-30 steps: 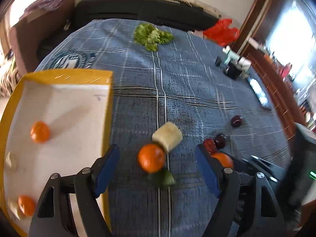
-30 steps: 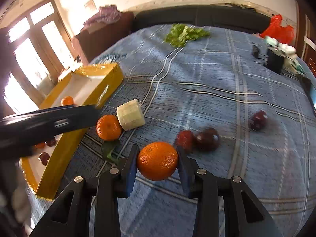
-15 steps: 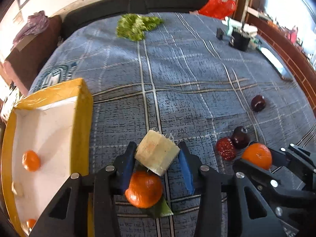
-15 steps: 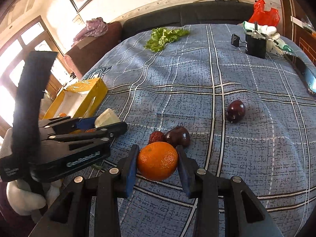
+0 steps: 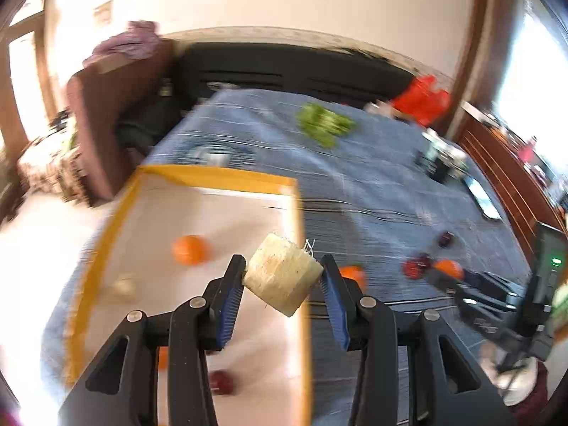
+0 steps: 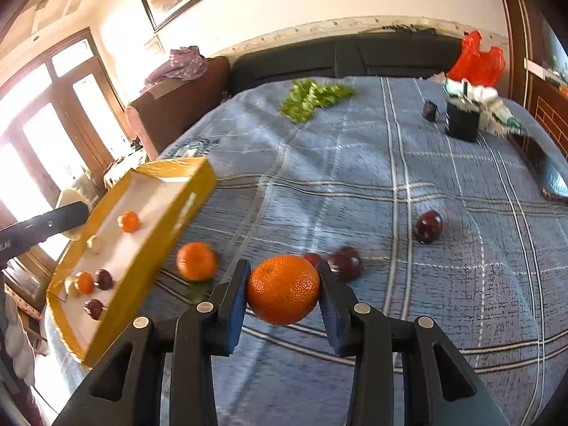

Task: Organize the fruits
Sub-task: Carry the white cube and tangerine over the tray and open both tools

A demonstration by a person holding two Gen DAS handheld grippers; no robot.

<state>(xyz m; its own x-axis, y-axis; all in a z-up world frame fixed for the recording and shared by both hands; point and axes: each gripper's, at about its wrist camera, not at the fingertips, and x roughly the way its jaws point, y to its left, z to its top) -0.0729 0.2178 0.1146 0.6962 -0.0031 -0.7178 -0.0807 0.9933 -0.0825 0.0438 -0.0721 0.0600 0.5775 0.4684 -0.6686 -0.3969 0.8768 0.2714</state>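
My left gripper (image 5: 282,280) is shut on a pale yellow fruit chunk (image 5: 282,278) and holds it in the air over the right rim of the yellow tray (image 5: 213,174). The tray holds an orange (image 5: 189,249), a dark plum (image 5: 220,382) and a pale piece (image 5: 122,285). My right gripper (image 6: 283,289) is shut on a large orange (image 6: 283,289) held above the blue bedspread. On the bed lie a small orange (image 6: 196,261) with a leaf, two dark plums (image 6: 343,266) close together and another plum (image 6: 429,226) further right. The tray (image 6: 149,248) also shows left in the right wrist view.
Green leafy vegetables (image 6: 310,96) lie at the far side of the bed. A black box (image 6: 461,120), a small black item (image 6: 430,110) and a red plastic bag (image 6: 477,59) are at the far right. A brown armchair (image 6: 170,106) stands beyond the tray.
My left gripper closed on the pale chunk, lifted it off the bed and carried it left over the tray. My right gripper kept hold of the large orange and rose slightly.
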